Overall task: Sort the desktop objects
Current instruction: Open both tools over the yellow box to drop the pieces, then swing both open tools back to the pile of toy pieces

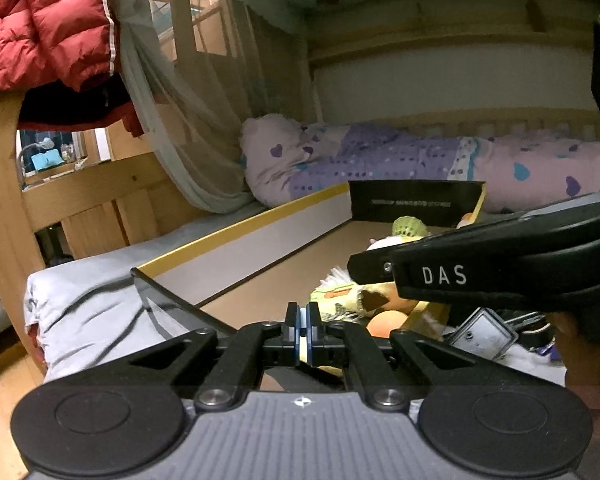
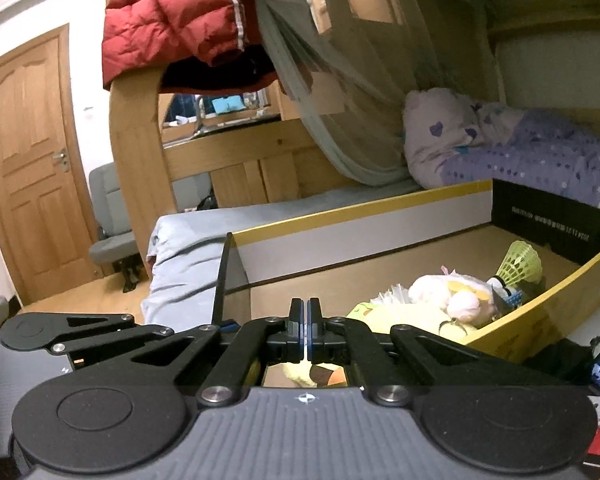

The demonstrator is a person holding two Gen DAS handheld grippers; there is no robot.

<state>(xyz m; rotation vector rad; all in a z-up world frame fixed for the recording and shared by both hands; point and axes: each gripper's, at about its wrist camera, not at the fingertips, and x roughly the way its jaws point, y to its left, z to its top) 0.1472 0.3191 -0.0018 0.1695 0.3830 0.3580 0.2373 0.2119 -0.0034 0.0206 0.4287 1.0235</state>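
Note:
My left gripper [image 1: 303, 312] is shut and empty, held above the near end of a large open cardboard box [image 1: 260, 236] with a yellow rim. My right gripper [image 2: 304, 310] is shut and empty over the same box [image 2: 340, 220]. The right gripper's black body [image 1: 500, 264], marked DAS, crosses the right of the left wrist view. In the box lie a pale plush toy [image 2: 448, 292], a green shuttlecock [image 2: 520, 264], a white feather shuttlecock [image 2: 392, 294], a yellow patterned cloth [image 1: 340, 300] and an orange ball [image 1: 388, 322].
The box sits on a bunk bed with a grey sheet [image 2: 204, 240] and purple bedding [image 1: 380, 156]. A mosquito net [image 2: 340, 120] and a red down jacket [image 2: 172, 12] hang on the wooden frame. A door [image 2: 28, 168] is at left. A small grey case [image 1: 484, 334] lies at right.

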